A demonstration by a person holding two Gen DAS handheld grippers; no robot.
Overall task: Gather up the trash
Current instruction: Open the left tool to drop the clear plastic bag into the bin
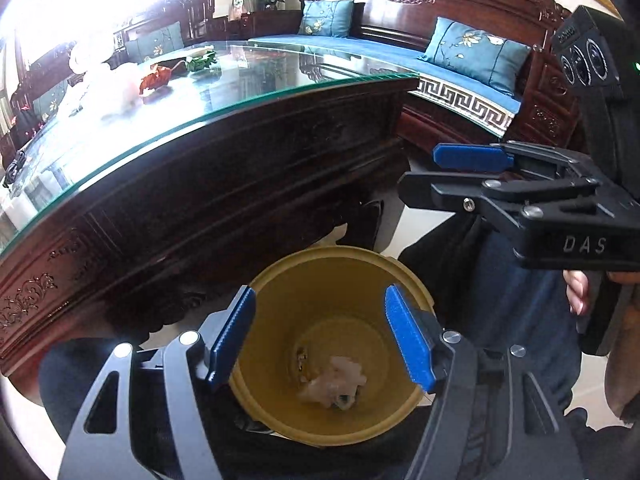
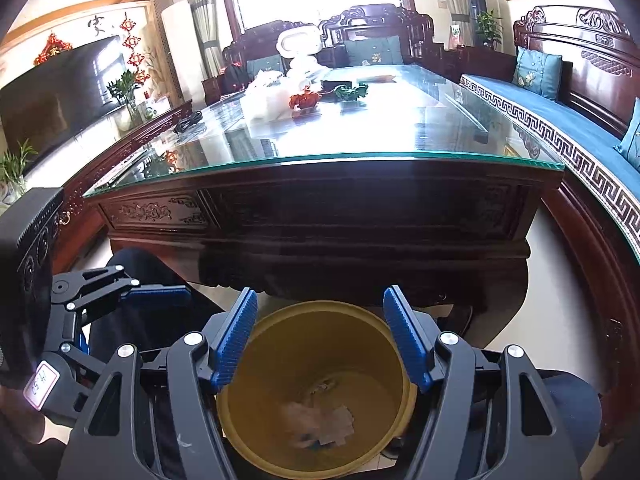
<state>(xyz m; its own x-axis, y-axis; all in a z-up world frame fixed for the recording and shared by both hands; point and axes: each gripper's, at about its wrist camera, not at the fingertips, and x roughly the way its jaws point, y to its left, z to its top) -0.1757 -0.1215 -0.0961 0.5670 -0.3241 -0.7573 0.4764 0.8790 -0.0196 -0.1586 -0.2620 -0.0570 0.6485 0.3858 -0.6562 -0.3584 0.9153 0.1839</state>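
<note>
A yellow trash bin (image 1: 280, 420) stands on the floor below both grippers, with crumpled pale trash (image 1: 336, 382) at its bottom; the bin (image 2: 240, 440) and the trash (image 2: 320, 420) also show in the right wrist view. My left gripper (image 1: 320, 336) is open and empty above the bin's mouth. My right gripper (image 2: 318, 338) is open and empty above the bin too. The right gripper shows at the right of the left wrist view (image 1: 436, 174). More trash lies far off on the glass table: a red-brown wrapper (image 2: 304, 100), green leaves (image 2: 352, 91) and white plastic (image 2: 268, 96).
A dark carved wooden table with a glass top (image 2: 360, 136) rises just behind the bin. A wooden sofa with blue cushions (image 2: 560, 116) runs along the right. A TV (image 2: 56, 92) stands at the left. A black cable (image 2: 188, 122) lies on the table. The person's legs flank the bin.
</note>
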